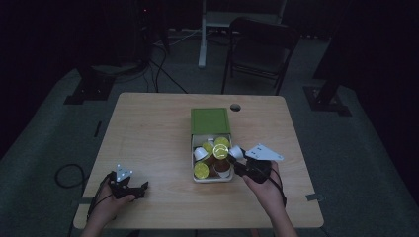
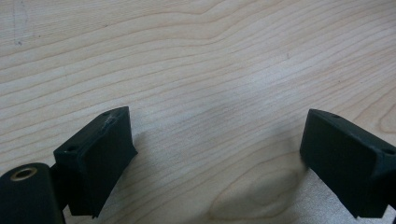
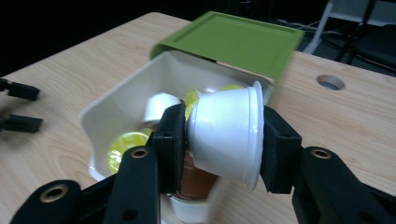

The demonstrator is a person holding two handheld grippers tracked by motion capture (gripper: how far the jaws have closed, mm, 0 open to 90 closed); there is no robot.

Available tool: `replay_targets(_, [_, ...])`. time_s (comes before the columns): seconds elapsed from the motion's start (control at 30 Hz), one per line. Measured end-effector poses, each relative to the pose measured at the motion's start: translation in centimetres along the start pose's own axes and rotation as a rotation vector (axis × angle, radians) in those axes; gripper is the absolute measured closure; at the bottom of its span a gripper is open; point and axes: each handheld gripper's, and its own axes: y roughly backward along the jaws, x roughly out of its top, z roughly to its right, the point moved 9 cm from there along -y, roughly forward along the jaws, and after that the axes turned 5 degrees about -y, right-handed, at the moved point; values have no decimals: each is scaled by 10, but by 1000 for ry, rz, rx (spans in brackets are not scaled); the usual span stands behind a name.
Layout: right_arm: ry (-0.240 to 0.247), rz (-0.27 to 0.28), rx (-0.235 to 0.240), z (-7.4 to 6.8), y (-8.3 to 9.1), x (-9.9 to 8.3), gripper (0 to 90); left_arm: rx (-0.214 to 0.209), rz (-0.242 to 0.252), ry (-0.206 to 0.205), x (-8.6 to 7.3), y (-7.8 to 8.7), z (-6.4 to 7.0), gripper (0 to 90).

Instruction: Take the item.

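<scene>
The white cup [image 3: 227,133] pinched between the right gripper [image 3: 224,140] jaws covers most of the brown cup [image 3: 196,182] just below them, so its top can't be made out. The white box [image 3: 105,109] runs under the green lid [image 3: 233,39] beyond the jaws, far end hidden. In the left gripper view, both left gripper [image 2: 217,154] jaws get clipped by the bottom edge

Pale wooden table [image 1: 148,143] (round hole [image 1: 235,107] near far edge) under white tray [image 1: 193,148], half-sheathed by green sleeve [image 1: 210,121].
</scene>
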Motion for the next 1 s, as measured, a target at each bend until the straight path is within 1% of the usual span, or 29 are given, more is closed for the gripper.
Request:
replay_targets(0.13, [-11,4,-32,14,5,-6,573,0,0,-1,0,0,0,102])
replay_targets(0.23, [-15,4,-48,22,9,-9,573,0,-1,-2,0,0,0,102])
replay_targets(0.43, [-12,4,-93,37,15,-16,573,0,-1,-1,0,0,0,102])
replay_targets(0.5, [-11,4,-103,40,16,-18,573,0,-2,-2,0,0,0,102])
replay_targets(0.53, [-18,2,-114,45,18,-21,573,0,-1,-2,0,0,0,102])
replay_targets(0.73, [-46,-2,-149,62,25,-32,572,0,0,-1,0,0,0,103])
replay_targets(0.83, [-63,-1,-166,70,30,-35,572,0,0,0,0,0,0,102])
replay_targets(0.9, [-67,0,-170,72,31,-37,572,0,0,0,0,0,0,103])
replay_targets(0.93, [-74,-7,-186,78,34,-41,572,0,-1,-1,0,0,0,103])
replay_targets(1.0, [-80,-14,-197,83,35,-45,573,0,-1,0,0,0,0,102])
